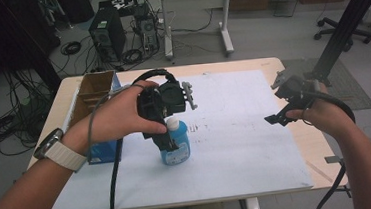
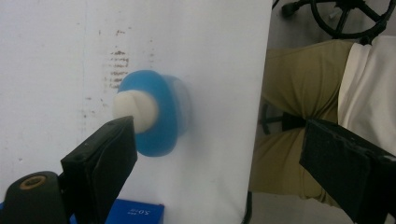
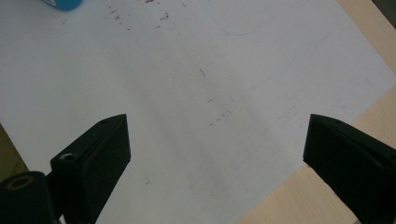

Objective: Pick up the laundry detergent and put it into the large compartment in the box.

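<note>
Bottle (image 1: pixel 175 144) stood ungripped just under the left tongs (image 1: pixel 168 136), jaws apart; right tongs (image 1: pixel 280 116) hung well apart, open and empty; grasping seemingly remained

— Surface? Pale wooden tabletop (image 1: pixel 265 64), rounded corners, mostly covered by a white sheet (image 1: pixel 245 130) reaching the near edge; bare wood along the right and far edges.

— On the sheet? Blue bottle (image 1: pixel 175 144), white cap, upright, left of centre. Brown smudges just beyond it.

— Left edge? Open cardboard box (image 1: pixel 91 94) toward the far-left corner, blue box (image 1: pixel 102 151) just nearer, both partly hidden.
</note>
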Demonstrator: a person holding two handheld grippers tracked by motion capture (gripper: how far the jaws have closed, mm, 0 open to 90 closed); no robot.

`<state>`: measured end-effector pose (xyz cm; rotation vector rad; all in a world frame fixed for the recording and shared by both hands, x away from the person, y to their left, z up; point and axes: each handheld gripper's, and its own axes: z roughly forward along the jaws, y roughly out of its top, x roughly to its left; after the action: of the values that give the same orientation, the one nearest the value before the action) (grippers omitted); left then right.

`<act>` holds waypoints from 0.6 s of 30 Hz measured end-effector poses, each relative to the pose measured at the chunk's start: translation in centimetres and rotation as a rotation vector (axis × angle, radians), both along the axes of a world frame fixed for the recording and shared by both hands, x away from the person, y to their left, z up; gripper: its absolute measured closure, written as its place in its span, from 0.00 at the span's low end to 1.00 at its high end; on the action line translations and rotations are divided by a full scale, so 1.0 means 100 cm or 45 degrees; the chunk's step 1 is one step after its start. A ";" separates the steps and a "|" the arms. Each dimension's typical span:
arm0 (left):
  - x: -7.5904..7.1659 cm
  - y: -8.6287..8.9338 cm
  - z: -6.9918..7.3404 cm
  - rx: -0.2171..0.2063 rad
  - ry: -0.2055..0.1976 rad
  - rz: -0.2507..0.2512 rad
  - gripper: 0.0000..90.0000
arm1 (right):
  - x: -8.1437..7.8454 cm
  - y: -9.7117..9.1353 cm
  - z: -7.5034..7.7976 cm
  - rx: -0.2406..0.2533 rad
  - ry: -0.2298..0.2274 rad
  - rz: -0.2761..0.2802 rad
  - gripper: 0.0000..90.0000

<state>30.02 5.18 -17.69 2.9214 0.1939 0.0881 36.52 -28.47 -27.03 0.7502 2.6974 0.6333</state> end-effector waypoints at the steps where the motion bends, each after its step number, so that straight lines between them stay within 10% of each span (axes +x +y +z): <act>1: 0.000 0.000 0.001 0.004 0.000 0.002 0.13 | 0.000 0.000 0.000 0.003 -0.001 -0.002 0.08; 18: 0.000 0.001 0.005 0.011 -0.016 0.038 0.12 | 0.000 -0.002 -0.002 0.005 -0.001 0.000 0.08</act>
<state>30.01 5.25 -17.21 2.9262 0.2358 0.1123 36.57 -28.63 -27.20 0.7512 2.6961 0.6393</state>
